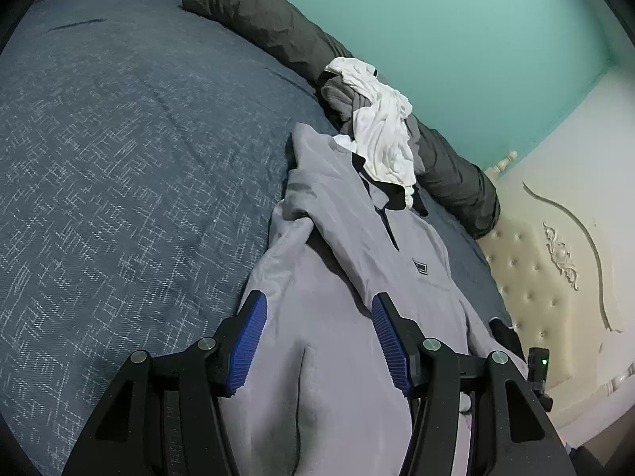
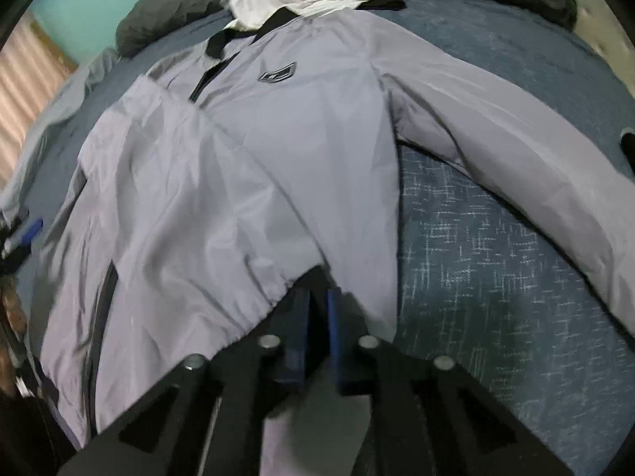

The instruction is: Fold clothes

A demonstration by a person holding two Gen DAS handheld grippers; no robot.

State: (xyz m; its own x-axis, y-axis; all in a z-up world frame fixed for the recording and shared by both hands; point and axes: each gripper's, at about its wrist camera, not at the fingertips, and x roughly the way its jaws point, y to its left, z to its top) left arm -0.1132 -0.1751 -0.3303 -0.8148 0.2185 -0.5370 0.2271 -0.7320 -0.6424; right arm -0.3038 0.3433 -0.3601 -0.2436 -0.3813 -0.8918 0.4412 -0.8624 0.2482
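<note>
On the left, the blue patterned bedspread point(image 1: 119, 158) is being left bare. The grey jacket point(image 1: 349, 277) is lying spread on it, collar towards the dark rolled bedding point(image 1: 278, 27), where a white garment point(image 1: 385, 135) is lying. The left gripper point(image 1: 317, 309) is being held over the jacket with jaws apart. Further right, the jacket's hem point(image 2: 274, 289) is being clamped by the right gripper point(image 2: 317, 297), jaws nearly together.
</note>
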